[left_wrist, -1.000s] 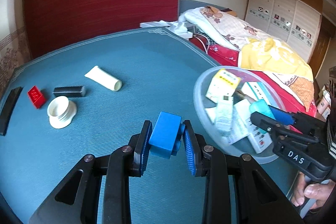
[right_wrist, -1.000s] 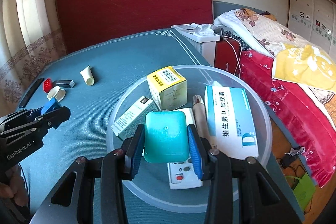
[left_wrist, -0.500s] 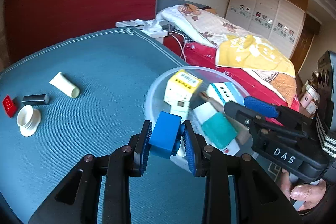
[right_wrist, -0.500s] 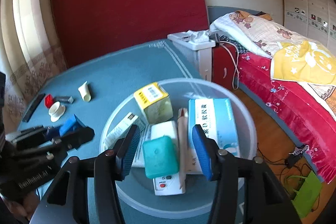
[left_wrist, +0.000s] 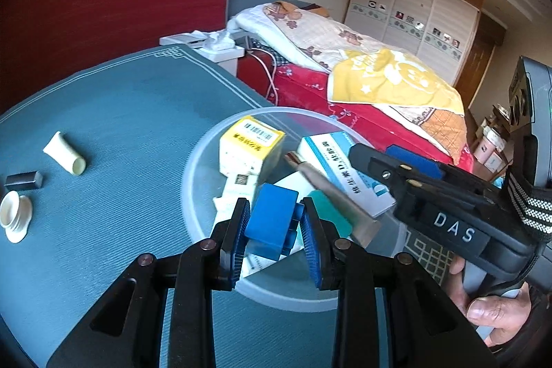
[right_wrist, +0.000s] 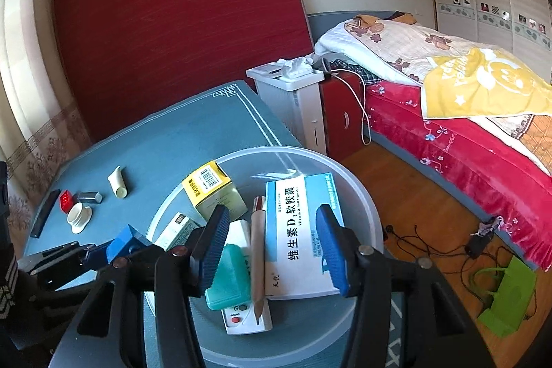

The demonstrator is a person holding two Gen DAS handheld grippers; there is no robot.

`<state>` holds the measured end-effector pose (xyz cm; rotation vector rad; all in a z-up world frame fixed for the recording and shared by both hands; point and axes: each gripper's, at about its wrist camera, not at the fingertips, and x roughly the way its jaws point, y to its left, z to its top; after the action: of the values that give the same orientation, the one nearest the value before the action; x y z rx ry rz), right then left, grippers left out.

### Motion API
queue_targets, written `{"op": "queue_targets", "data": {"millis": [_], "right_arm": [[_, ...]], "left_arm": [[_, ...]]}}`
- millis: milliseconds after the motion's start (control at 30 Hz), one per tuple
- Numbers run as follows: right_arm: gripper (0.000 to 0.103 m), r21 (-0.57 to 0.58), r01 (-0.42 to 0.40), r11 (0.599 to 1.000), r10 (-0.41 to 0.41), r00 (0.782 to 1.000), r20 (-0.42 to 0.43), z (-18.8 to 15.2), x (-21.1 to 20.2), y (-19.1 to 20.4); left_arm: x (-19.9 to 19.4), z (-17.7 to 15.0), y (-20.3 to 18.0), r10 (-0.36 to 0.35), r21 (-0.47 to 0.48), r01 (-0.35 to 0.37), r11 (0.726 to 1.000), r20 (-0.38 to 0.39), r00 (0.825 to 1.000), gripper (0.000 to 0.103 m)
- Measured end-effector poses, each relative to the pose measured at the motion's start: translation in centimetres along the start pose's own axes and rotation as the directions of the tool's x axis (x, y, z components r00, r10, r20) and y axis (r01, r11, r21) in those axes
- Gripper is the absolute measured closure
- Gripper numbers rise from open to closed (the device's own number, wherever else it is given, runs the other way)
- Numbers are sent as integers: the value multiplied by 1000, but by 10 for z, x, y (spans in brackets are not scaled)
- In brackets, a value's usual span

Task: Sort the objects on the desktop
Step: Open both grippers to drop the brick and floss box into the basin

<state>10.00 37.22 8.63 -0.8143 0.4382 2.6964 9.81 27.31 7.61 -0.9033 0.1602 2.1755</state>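
Left wrist view shows our left gripper (left_wrist: 274, 231) clamped on a blue block (left_wrist: 272, 220), its long axis running away from the camera, over the near rim of the clear bowl (left_wrist: 200, 161). Only this view shows the hand (left_wrist: 490, 306) on the right tool. Right wrist view shows our right gripper (right_wrist: 272, 245), whose jaws have just been opening, standing apart above the bowl with nothing pressed between them. The teal case (right_wrist: 229, 278) lies on the bowl floor below the left finger, released, beside a pencil (right_wrist: 258, 261) pointing toward us.
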Motion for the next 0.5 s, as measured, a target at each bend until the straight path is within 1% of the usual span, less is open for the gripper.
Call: {"op": "queue_targets", "data": {"millis": [67,100,133,167,200,267,400,500], "right_arm": [[41,3,5,1000,-5,1000,1,1,0,-1],[41,6,9,1000,-9,1000,2,1,1,-1],[40,8,12,1000,-12,1000,2,2,2,-2],[40,11,17,1000,-18,1000,2,2,2,-3],[40,17,21,1000,-21,1000,2,3,4,-5],[39,21,29,999,-29,1000,1,3,4,-7],[39,28,38,999,-38,999,-1,1,4,-6],[39,20,37,999,-37,999,-5,0,5,-4]], "left_arm": [[4,3,-2,-12,5,12,1000,3,1000,70],[7,4,-3,-17,7,17,1000,0,1000,68],[9,5,-3,-22,7,22,1000,-4,1000,55],[12,6,-2,-19,5,19,1000,-6,1000,46],[14,6,-2,-1,5,1,1000,-1,1000,36],[14,4,1,20,1,-20,1000,21,1000,35],[11,4,8,13,-20,-12,1000,35,999,35],[8,5,9,27,-23,-26,999,48,998,35]]}}
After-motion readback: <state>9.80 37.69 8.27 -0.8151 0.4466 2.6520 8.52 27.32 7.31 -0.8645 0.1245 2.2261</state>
